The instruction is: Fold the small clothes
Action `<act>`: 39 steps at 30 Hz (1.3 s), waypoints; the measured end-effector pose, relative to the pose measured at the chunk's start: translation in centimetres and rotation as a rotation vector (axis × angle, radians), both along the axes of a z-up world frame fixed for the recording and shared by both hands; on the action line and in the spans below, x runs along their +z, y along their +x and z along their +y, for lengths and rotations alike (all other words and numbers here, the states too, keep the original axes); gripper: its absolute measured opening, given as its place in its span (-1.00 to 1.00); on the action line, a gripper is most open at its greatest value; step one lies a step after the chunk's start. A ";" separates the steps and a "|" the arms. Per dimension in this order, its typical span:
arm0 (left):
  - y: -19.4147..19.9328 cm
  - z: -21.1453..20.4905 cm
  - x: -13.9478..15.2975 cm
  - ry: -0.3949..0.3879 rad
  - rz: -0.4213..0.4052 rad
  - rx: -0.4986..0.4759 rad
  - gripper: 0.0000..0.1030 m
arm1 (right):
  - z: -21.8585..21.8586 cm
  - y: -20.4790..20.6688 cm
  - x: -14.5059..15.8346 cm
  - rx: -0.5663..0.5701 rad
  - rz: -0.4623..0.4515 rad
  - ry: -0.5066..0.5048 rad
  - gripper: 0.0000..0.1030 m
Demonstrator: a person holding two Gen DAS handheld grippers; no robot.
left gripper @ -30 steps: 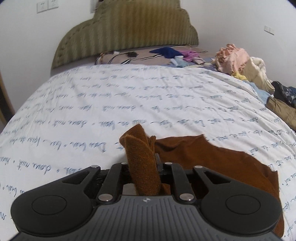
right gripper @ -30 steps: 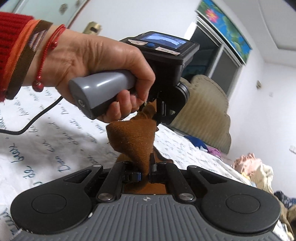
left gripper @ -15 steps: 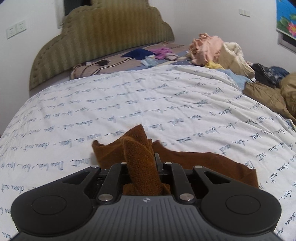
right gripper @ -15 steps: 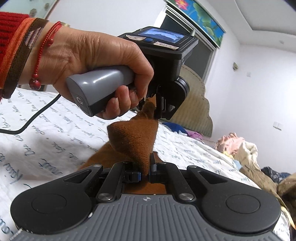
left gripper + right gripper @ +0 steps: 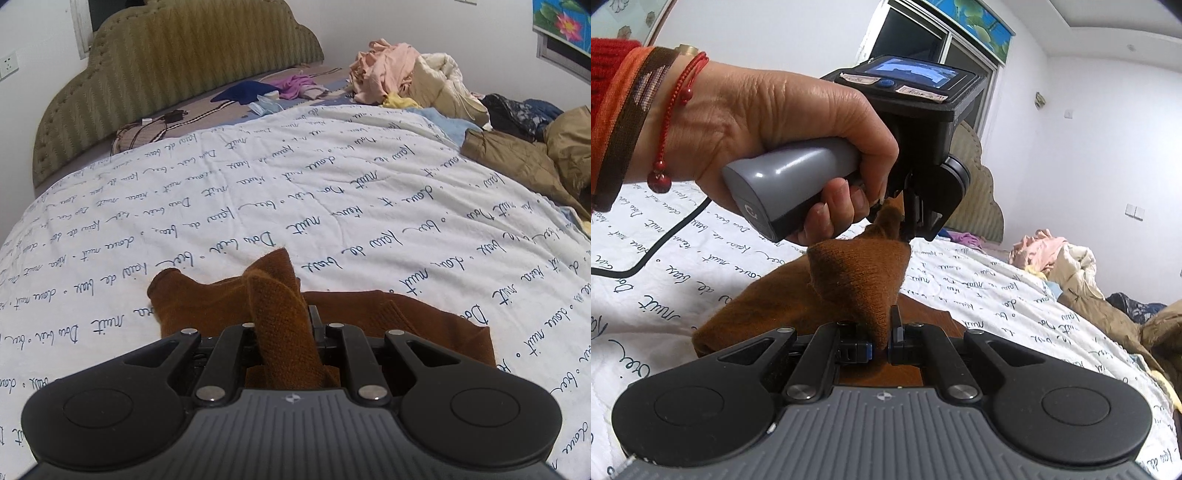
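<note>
Left gripper [image 5: 284, 328] clamped on brown knit garment [image 5: 207, 302], right gripper [image 5: 882, 339] likewise — cloth raised above quilt [image 5: 332, 184], left hand [image 5: 768, 122] on handle.

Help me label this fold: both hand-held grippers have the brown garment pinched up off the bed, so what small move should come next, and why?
Probably carry both pinched ends forward and lower them onto the quilt. The left hand-held gripper and right hand-held gripper each clamp the brown garment, and part of it already lies flat beneath.

Rust-brown knit garment [image 5: 229, 306] on a white quilted bedspread [image 5: 332, 192].
The bedspread carries blue script lettering; olive striped headboard [image 5: 177, 70]; pink crumpled clothes [image 5: 384, 70] at its far-right corner.
</note>
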State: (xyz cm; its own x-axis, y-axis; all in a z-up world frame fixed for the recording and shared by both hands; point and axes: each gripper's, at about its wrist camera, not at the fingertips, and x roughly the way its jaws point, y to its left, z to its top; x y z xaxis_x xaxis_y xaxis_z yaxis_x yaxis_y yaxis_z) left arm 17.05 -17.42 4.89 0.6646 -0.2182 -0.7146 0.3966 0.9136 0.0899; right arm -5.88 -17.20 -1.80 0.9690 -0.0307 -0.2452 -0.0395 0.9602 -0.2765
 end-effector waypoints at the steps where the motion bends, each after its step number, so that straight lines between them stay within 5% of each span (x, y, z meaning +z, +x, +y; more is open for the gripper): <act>1: 0.1 -0.2 -0.1 0.004 0.004 -0.002 -0.74 | -0.2 0.0 0.0 -0.003 0.003 0.007 -0.86; 22: -0.6 -9.4 -3.8 0.085 0.020 -0.105 -0.85 | -7.1 0.5 -0.9 -0.076 0.131 0.333 -0.86; 27: -0.5 -9.5 -3.8 0.061 0.036 -0.101 -0.83 | -8.6 0.8 -1.3 -0.069 0.175 0.429 -0.84; 29: -0.3 -8.6 -3.0 0.032 0.039 -0.088 -0.76 | -9.4 1.1 -1.6 -0.054 0.211 0.488 -0.69; 32: 0.2 -6.8 -1.5 -0.030 0.077 -0.086 -0.12 | -11.0 1.9 -2.2 -0.014 0.269 0.601 -0.36; 34: -0.1 -5.3 -0.3 -0.062 0.042 -0.064 0.71 | -12.1 2.4 -2.4 0.024 0.297 0.682 -0.19; 39: -2.7 -2.0 2.4 -0.044 -0.106 -0.061 0.76 | -14.9 4.5 -2.3 0.155 0.384 0.845 0.20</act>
